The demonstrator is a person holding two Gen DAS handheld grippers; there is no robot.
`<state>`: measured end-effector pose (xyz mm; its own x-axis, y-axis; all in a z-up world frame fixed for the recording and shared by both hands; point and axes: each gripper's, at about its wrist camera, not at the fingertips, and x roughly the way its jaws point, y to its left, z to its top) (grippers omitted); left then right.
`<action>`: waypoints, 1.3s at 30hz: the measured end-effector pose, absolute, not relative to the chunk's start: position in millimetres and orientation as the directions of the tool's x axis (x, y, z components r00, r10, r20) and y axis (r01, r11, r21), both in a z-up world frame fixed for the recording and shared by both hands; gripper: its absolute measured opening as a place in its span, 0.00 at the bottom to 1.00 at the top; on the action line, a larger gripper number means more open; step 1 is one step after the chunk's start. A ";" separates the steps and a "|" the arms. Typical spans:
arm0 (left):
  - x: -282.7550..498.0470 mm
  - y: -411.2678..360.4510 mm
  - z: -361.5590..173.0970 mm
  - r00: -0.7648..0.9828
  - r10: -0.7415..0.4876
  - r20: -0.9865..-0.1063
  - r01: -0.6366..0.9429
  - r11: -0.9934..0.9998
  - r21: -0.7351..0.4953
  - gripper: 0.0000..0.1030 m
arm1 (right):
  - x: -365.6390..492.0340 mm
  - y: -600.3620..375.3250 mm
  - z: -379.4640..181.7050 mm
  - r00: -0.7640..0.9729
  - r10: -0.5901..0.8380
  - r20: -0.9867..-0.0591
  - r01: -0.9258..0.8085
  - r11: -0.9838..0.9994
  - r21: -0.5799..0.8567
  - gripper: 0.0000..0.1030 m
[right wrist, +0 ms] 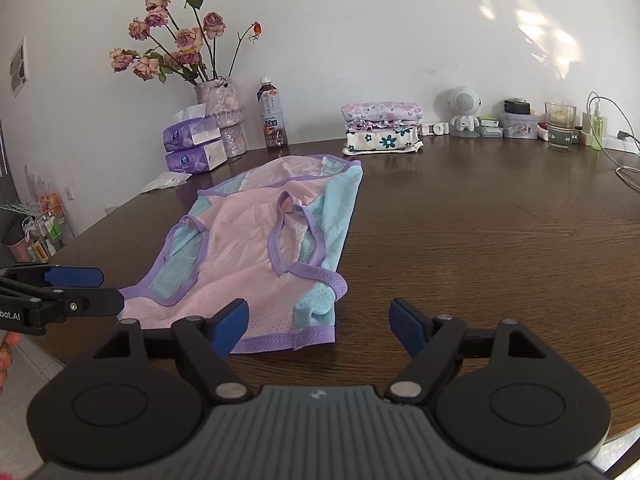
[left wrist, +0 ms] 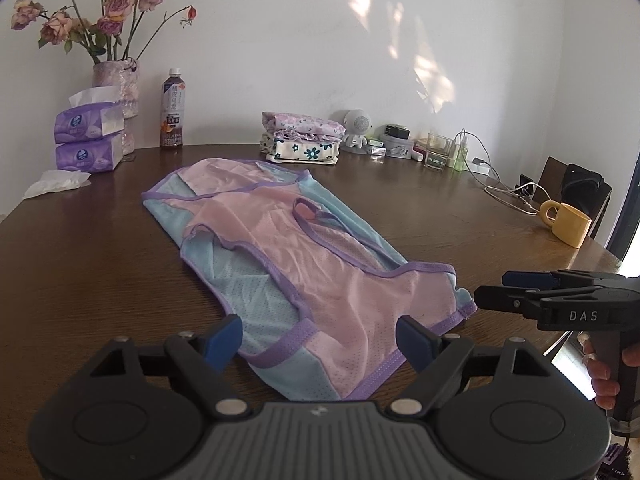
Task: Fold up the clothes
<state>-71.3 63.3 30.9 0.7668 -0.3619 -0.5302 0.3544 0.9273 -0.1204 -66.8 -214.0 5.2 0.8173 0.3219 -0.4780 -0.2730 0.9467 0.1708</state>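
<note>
A pink and light-blue mesh garment [left wrist: 304, 240] [right wrist: 248, 232] with purple trim lies spread flat on the dark wooden table [left wrist: 80, 280] [right wrist: 480, 240], running away from me. My left gripper [left wrist: 320, 340] is open just above its near hem, holding nothing. My right gripper [right wrist: 320, 320] is also open and empty, at the hem's near right corner, with bare table under its right finger. Each gripper shows in the other's view: the right gripper [left wrist: 490, 286] at the garment's right corner, the left gripper [right wrist: 110, 290] at the left corner. A hand holds each handle.
A stack of folded floral clothes [left wrist: 304, 136] [right wrist: 382, 128] sits at the back by the wall. Tissue packs [left wrist: 90, 140], a vase of roses [left wrist: 116, 84] and a drink bottle [left wrist: 172, 112] stand back left. A yellow mug [left wrist: 568, 224], glass [right wrist: 560, 124] and cables lie right.
</note>
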 end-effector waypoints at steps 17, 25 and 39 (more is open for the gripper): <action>-32.0 51.7 32.1 0.648 -0.381 -0.660 0.504 0.864 -0.004 0.72 | -32.5 -184.0 3.5 0.708 0.301 -0.639 -0.326 0.942 0.084 0.62; -16.0 35.8 14.0 0.545 -0.403 -0.735 0.618 0.786 0.027 0.26 | -20.3 -178.7 -3.1 0.679 0.287 -0.675 -0.355 0.934 0.040 0.14; -7.0 -19.9 21.5 0.406 -0.401 -0.821 0.758 0.650 0.058 0.16 | 10.5 -213.4 2.4 0.604 0.268 -0.751 -0.460 0.886 -0.053 0.11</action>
<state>-7.0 -19.9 21.5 0.4061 -0.4013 -0.8210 0.7582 0.6495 0.0576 10.5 -213.4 2.4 0.6037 0.2684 -0.7507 -0.4597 0.8865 -0.0527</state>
